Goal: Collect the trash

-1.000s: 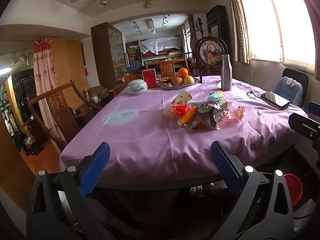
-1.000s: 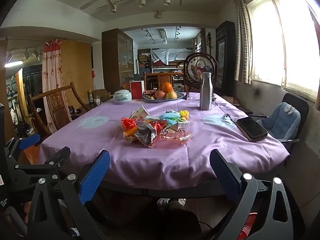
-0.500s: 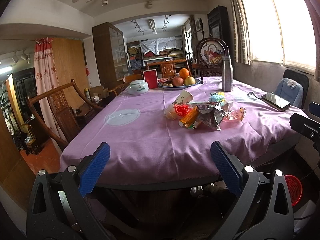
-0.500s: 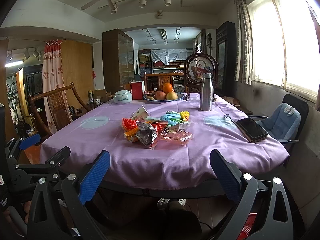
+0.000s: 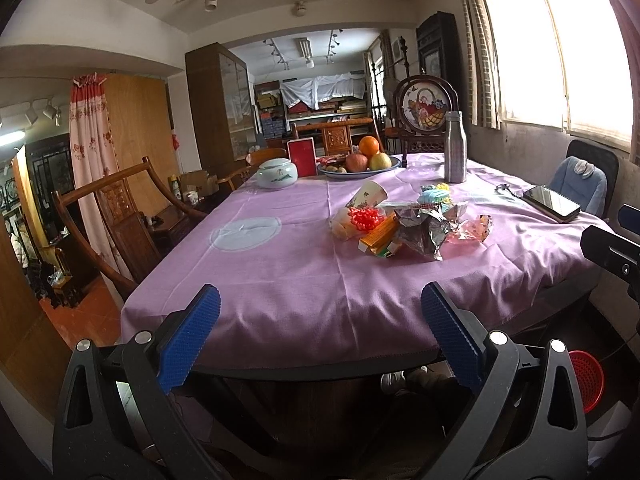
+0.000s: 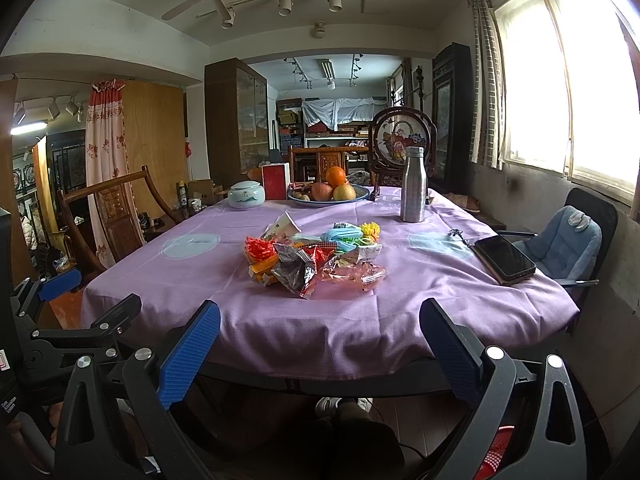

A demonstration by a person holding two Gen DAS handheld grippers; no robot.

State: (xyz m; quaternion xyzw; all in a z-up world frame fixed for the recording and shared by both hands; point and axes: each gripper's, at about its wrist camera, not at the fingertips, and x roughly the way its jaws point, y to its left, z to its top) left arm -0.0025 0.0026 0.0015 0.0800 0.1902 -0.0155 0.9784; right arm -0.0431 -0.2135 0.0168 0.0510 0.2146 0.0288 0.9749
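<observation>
**A:** Where was the trash found?

**B:** A trash pile was seen heaped near the middle of the bench, which was covered by a purple cloth. A crumpled foil wrapper, an orange carton, a tipped paper cup, a blue face mask and a clear pinkish wrapper were heaped together, touching.

**A:** What was placed around it?

**B:** A steel bottle and a fruit bowl were set behind the pile, a white lidded jar far to its left, and a dark phone off to its right.

**A:** How were the grippers held?

**B:** The left gripper and the right gripper were held before the near edge of the bench, well apart from the pile. The jaws of each were spread wide, and nothing was gripped.
</observation>
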